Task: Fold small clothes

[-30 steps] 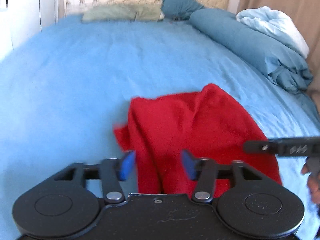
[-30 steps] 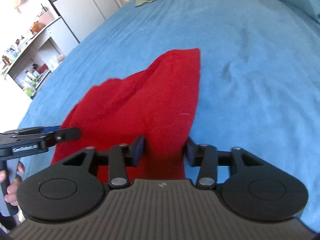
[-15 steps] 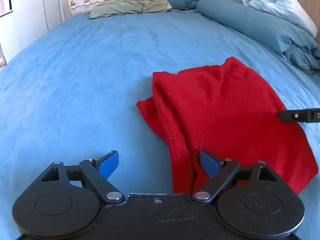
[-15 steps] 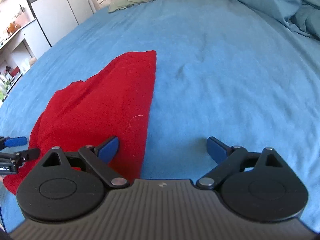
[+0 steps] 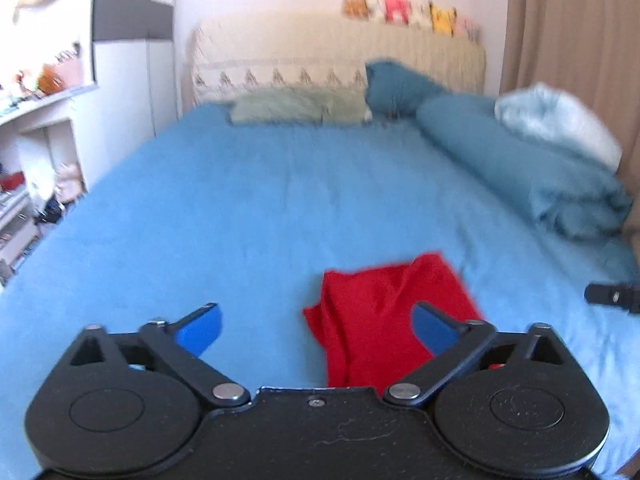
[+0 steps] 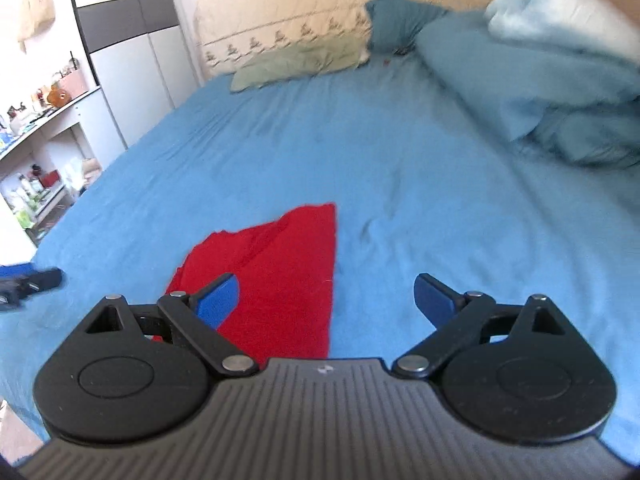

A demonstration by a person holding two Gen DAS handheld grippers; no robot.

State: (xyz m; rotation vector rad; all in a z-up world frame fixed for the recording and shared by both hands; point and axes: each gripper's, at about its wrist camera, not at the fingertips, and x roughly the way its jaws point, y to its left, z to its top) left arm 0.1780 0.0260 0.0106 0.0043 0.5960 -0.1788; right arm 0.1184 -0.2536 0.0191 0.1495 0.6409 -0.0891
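A small red garment [image 5: 380, 312] lies folded over on the blue bedsheet [image 5: 280, 200]. It also shows in the right wrist view [image 6: 280, 272]. My left gripper [image 5: 316, 326] is open and empty, raised above and just behind the garment's near edge. My right gripper [image 6: 326, 298] is open and empty, raised over the garment's right edge. The right gripper's tip shows at the right edge of the left wrist view [image 5: 612, 296]. The left gripper's tip shows at the left edge of the right wrist view [image 6: 32, 282].
A rolled teal duvet [image 5: 520, 172] and a pale blue blanket [image 5: 560, 128] lie along the bed's right side. Green and teal pillows [image 5: 300, 108] sit at the headboard. Shelves with small items [image 6: 40, 184] and a wardrobe [image 6: 128, 60] stand left of the bed.
Both grippers opened and let go of the red garment, then pulled back and tilted up, so more of the bed and room shows. The garment stays on the sheet.
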